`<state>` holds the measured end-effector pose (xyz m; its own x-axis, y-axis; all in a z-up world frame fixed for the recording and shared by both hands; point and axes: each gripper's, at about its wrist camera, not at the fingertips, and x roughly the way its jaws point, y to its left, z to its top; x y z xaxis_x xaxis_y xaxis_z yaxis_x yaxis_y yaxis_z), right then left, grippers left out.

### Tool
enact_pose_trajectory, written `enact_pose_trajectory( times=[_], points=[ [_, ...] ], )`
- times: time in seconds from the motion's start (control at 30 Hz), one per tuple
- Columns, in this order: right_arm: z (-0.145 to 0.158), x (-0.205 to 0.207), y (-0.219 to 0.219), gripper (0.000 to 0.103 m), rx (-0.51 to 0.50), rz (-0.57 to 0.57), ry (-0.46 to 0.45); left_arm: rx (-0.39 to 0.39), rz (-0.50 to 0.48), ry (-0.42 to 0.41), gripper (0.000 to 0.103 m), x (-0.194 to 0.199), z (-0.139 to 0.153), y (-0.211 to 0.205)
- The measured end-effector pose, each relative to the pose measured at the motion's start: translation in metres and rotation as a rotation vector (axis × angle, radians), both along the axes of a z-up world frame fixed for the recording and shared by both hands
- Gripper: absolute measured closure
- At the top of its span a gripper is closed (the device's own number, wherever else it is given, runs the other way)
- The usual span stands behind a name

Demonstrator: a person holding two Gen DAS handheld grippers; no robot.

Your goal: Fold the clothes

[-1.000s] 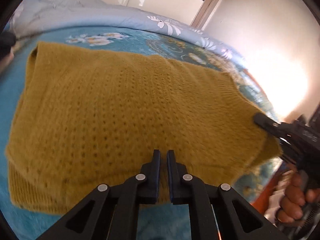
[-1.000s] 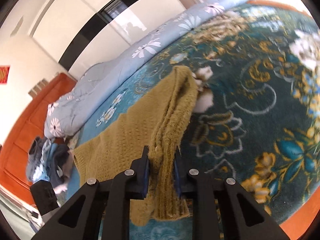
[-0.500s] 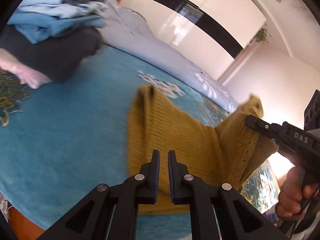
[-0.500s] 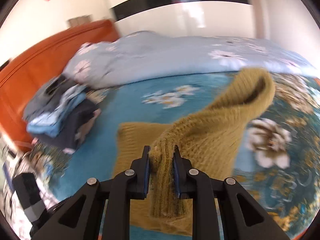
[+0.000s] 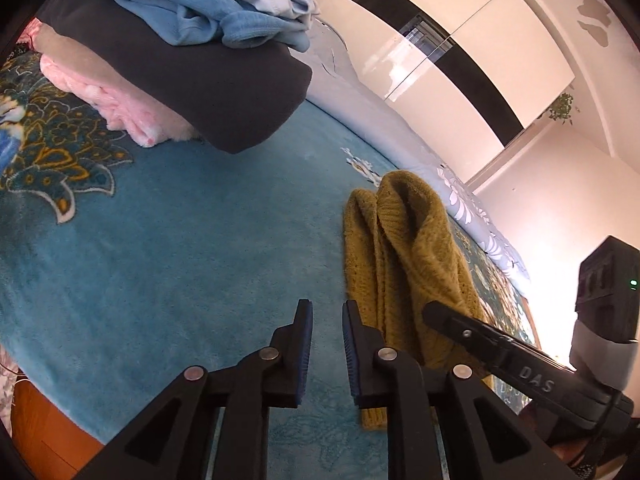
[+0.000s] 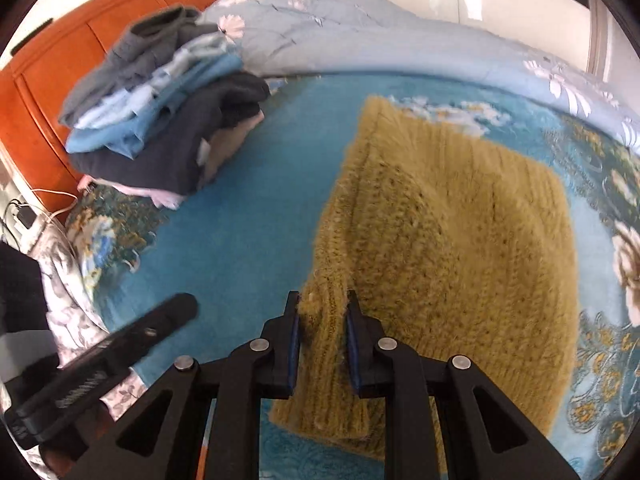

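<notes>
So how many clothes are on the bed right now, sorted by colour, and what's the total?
Mustard yellow: 1, the sweater, pinched at its edge by the right gripper
Dark charcoal: 1
Blue: 1
Pale blue: 1
Grey: 1
Pink: 1
Total: 6 that can be told apart; the stack may hide more.

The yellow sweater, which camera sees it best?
The right wrist view: the yellow sweater spreads broad across the blue blanket, its edge pinched in the right claw. The left wrist view shows it only as a bunched, narrow hump.
</notes>
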<state>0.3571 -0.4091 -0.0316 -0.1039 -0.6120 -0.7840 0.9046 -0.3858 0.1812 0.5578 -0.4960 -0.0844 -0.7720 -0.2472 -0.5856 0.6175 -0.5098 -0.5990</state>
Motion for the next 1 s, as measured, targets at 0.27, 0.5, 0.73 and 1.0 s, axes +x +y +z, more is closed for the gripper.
enact_pose_trajectory(
  times=[0.27,0.5,0.73,1.0],
  points=[
    [-0.026,0.026,0.008,0.074,0.027,0.061,0.092,-0.014,-0.017,-0.010,0.074,-0.008,0.006,0.007],
    [-0.012,0.008,0.066,0.056,-0.048,0.042,-0.068,0.033,-0.085,0.039,0.059,-0.033,0.003,0.005],
    [-0.006,-0.054,0.142,0.056,-0.063,-0.248,-0.148,0.043,-0.160,0.044,0.058,-0.065,0.005,0.024],
    [-0.013,-0.078,0.162,0.056,-0.048,-0.352,-0.243,-0.068,-0.080,-0.047,0.094,-0.065,0.011,0.042]
  ],
)
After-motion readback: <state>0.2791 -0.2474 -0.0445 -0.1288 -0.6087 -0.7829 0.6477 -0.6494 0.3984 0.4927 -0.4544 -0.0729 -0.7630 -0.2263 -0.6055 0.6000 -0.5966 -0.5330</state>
